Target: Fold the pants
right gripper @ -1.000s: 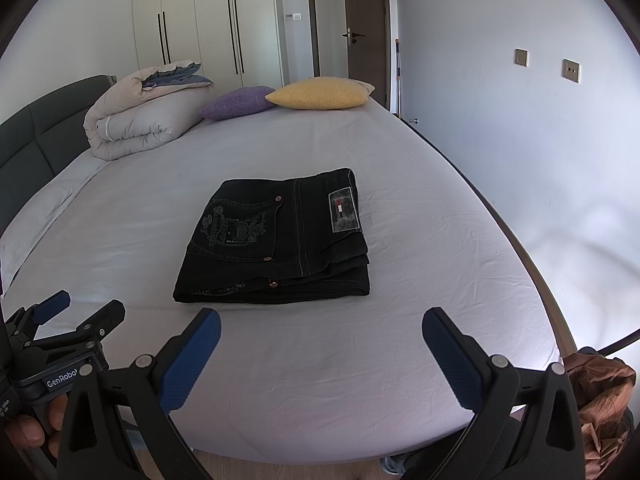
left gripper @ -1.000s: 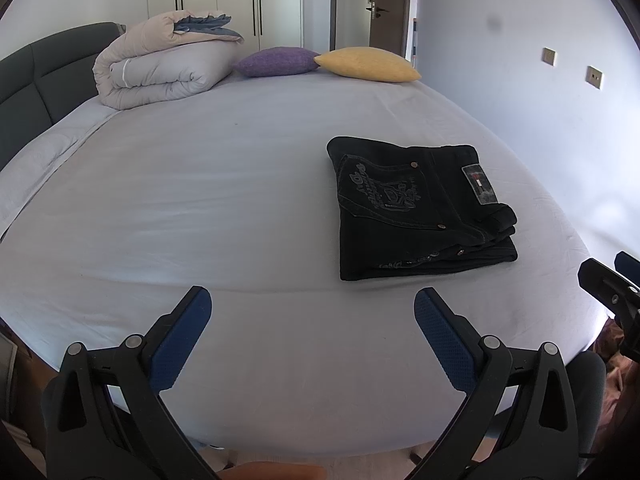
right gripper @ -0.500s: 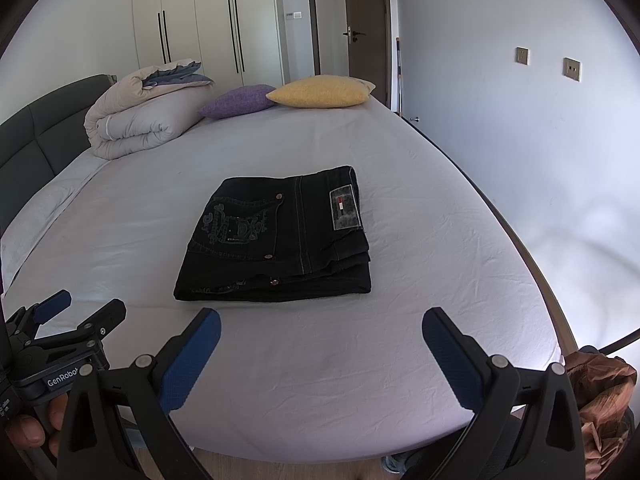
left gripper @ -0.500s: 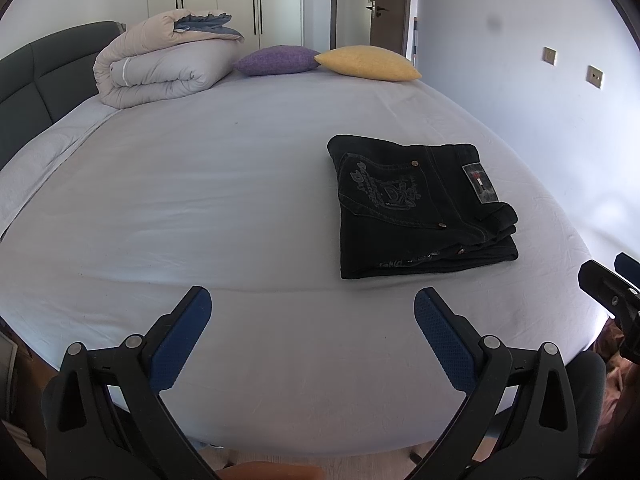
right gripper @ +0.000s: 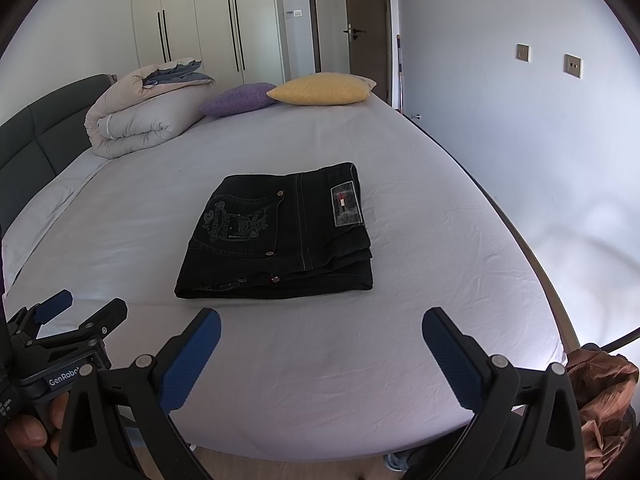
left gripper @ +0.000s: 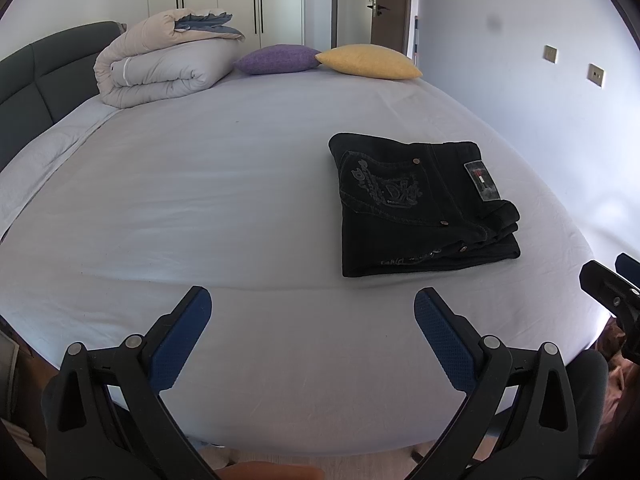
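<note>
Hovering over the near edge of the bed [left gripper: 200, 184], the left gripper [left gripper: 312, 312] had its blue-padded jaws spread wide apart with only bare sheet between them. The right gripper [right gripper: 320, 332] hung just beside it over the same edge, its jaws likewise wide apart and holding nothing. In the right wrist view a hand [right gripper: 28, 428] showed at the lower left, wrapped around the left gripper's handle. Off the bed's near right corner sat a crumpled brown bag [right gripper: 604, 396].

Past the grippers, the pants [right gripper: 280, 236] lay folded into a compact black rectangle on the pale sheet, right of the bed's middle, with an embroidered back pocket and a small label patch [right gripper: 346, 209] facing up. Neither gripper touched them, and nothing lay between the jaws and the pants.

Farther back, a rolled duvet [left gripper: 160, 68] rested against the dark headboard [left gripper: 44, 80]. A purple cushion [left gripper: 276, 59] and a yellow cushion [left gripper: 368, 62] lay touching at the far edge. Behind them stood a wardrobe [right gripper: 208, 24] and a door [right gripper: 368, 16].
</note>
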A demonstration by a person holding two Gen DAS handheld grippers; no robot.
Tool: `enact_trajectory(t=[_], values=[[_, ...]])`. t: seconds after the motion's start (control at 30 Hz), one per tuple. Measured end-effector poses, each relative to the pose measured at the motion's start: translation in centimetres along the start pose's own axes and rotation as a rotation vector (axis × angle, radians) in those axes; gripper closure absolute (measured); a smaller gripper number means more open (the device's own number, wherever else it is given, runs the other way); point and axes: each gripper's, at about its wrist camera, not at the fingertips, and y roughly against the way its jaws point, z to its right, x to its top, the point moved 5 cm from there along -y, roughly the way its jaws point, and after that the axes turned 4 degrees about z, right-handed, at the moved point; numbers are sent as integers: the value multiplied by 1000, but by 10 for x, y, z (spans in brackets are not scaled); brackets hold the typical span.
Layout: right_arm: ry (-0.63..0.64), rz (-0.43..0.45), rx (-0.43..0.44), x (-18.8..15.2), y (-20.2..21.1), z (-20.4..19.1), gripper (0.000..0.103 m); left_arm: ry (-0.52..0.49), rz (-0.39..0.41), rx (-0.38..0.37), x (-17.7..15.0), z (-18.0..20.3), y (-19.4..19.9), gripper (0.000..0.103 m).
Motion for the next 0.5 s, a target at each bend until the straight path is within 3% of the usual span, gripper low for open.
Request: enact_trajectory(t=[0.5], values=[[-1,-2,2,1,-1,1,0,-5,0,8,-3,3,-1,0]])
